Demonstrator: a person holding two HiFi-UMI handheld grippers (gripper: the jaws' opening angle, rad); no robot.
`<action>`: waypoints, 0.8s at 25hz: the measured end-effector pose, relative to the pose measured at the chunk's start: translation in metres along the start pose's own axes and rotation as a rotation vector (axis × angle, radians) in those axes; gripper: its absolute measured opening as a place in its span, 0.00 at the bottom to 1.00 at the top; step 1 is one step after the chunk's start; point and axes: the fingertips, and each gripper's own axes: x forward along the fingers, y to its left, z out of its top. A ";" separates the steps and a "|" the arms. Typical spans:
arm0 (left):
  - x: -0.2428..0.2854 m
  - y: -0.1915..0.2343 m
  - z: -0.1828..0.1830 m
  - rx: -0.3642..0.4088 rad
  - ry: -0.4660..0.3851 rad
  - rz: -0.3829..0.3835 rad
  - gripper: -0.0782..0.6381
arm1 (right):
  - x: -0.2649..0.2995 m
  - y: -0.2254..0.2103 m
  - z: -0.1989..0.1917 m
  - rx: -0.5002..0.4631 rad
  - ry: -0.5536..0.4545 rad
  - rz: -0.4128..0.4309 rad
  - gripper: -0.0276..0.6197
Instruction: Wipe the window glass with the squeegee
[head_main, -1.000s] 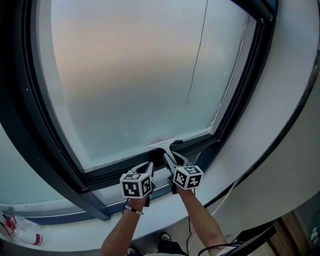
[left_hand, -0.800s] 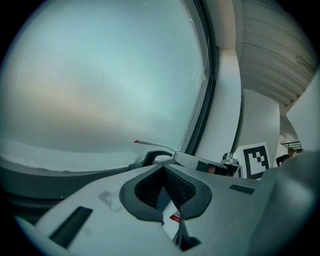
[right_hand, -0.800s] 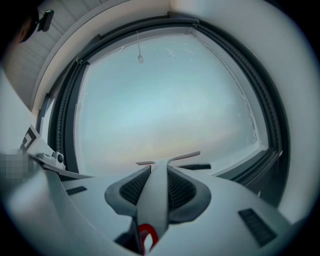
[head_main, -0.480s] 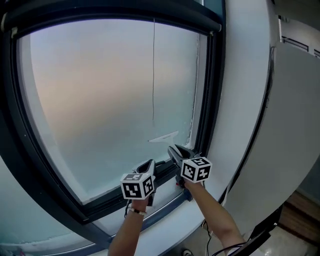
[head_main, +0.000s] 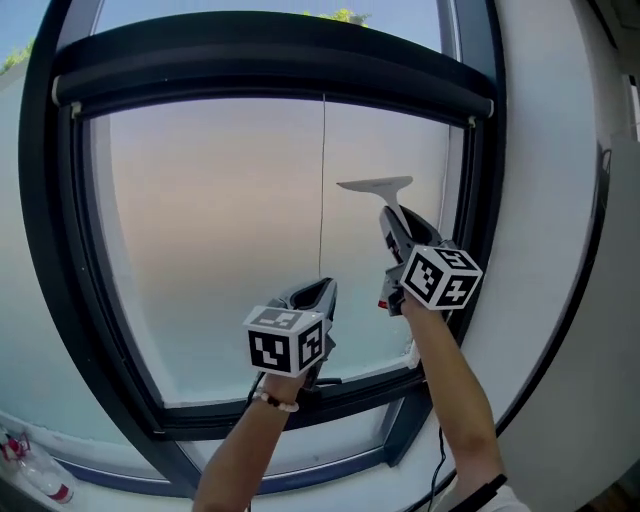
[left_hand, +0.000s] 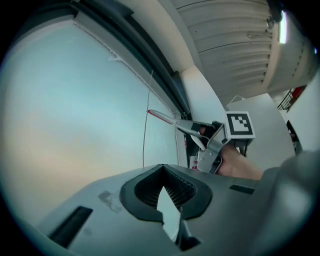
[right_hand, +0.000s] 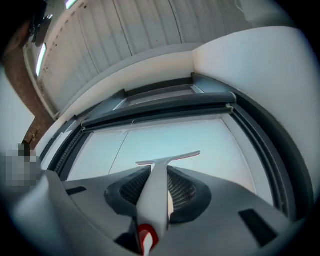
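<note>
The right gripper (head_main: 397, 232) has its fingers closed on the handle of the squeegee (head_main: 378, 187). In the right gripper view the handle (right_hand: 156, 187) lies in the middle between the two ribbed pads, and both pads press on its sides, so the grip is narrow and firm. I think it is held like this so that the tool becomes a straight extension of the gripper and does not turn when the blade drags.

The long axis of the handle runs along the fingers, from behind them out past the fingertips and upward toward the glass (head_main: 220, 250). The blade (right_hand: 169, 158) sits crosswise at the far end, just beyond the fingertips and nearly level. It is at the upper right part of the glass, with the cord (head_main: 322, 180) to the left of the fingers and the frame (head_main: 480, 200) close on their right. The rubber edge faces the glass, but whether it already touches I cannot say for sure, because no view looks along the surface.

The left gripper (head_main: 315, 295) is lower and to the left of the right fingers, well apart from the squeegee. Its fingers (left_hand: 172, 187) are together at the tips and nothing is between them. It points toward the glass but takes no part; I judge it is only kept out of the way.

A blade this high suits the start of a downward stroke beside the frame.
</note>
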 end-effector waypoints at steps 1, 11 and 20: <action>0.005 0.001 0.011 0.016 -0.009 0.027 0.11 | 0.013 -0.002 0.015 -0.012 -0.018 0.008 0.18; 0.009 0.005 0.077 0.084 -0.062 0.100 0.11 | 0.093 0.013 0.093 0.045 -0.116 0.073 0.18; 0.006 0.017 0.045 0.043 -0.026 0.076 0.11 | 0.093 0.019 0.079 0.003 -0.083 0.058 0.18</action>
